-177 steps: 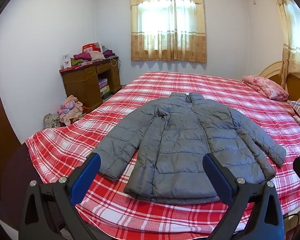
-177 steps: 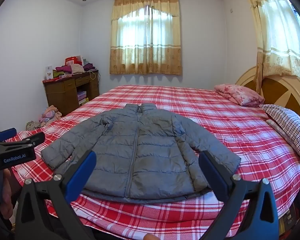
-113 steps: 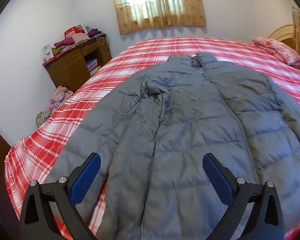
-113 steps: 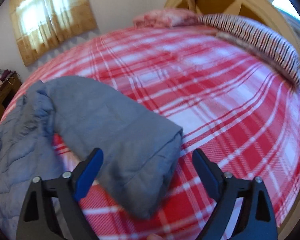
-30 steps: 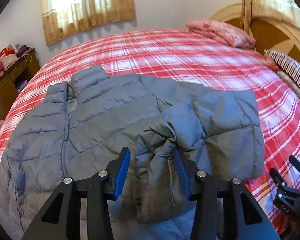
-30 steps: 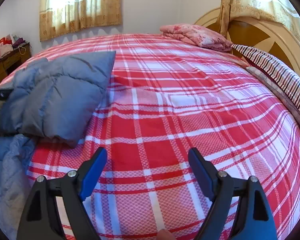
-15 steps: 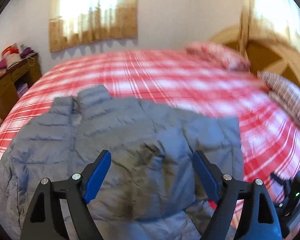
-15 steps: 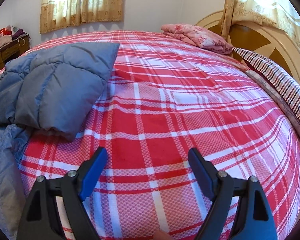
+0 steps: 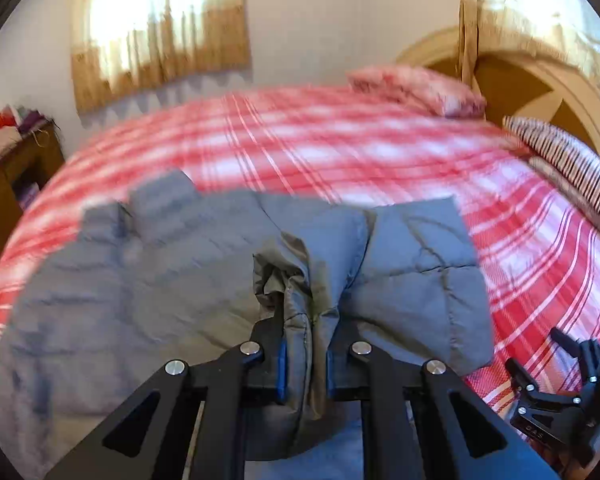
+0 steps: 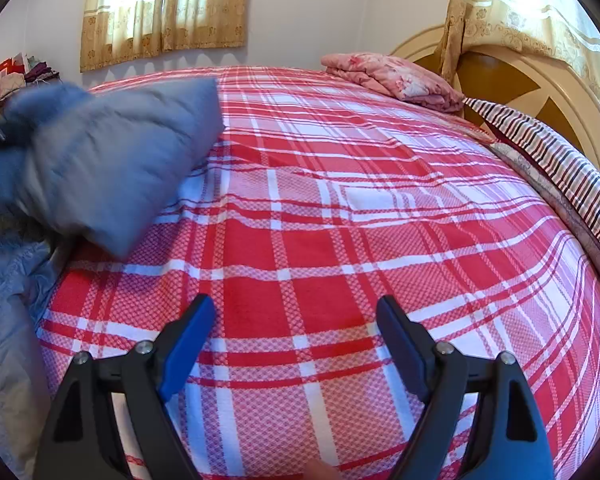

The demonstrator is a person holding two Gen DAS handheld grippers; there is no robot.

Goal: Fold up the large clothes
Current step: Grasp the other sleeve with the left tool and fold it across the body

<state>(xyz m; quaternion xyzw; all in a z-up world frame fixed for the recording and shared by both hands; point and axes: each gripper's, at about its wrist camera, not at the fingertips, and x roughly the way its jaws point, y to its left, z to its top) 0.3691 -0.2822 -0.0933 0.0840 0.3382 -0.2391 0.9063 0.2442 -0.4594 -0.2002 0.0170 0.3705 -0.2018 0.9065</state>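
Note:
A grey quilted jacket (image 9: 148, 280) lies on the red plaid bed (image 9: 340, 148), its right sleeve folded over the body. My left gripper (image 9: 305, 364) is shut on a bunched fold of the jacket's sleeve (image 9: 300, 312) and holds it lifted. In the right wrist view the jacket (image 10: 100, 168) is at the left, its sleeve raised. My right gripper (image 10: 296, 344) is open and empty over bare bedspread (image 10: 340, 208), to the right of the jacket. It also shows in the left wrist view (image 9: 560, 392) at the lower right.
A pink folded blanket (image 10: 396, 76) and striped pillows (image 10: 548, 160) lie by the wooden headboard (image 10: 500, 80) at the right. A cluttered wooden desk (image 9: 8, 168) stands at the far left. Curtained window (image 10: 160, 12) behind.
My left gripper, open half a second ago, has shut on the jacket's folded sleeve and lifted it. The right gripper has stayed open in about the same place.

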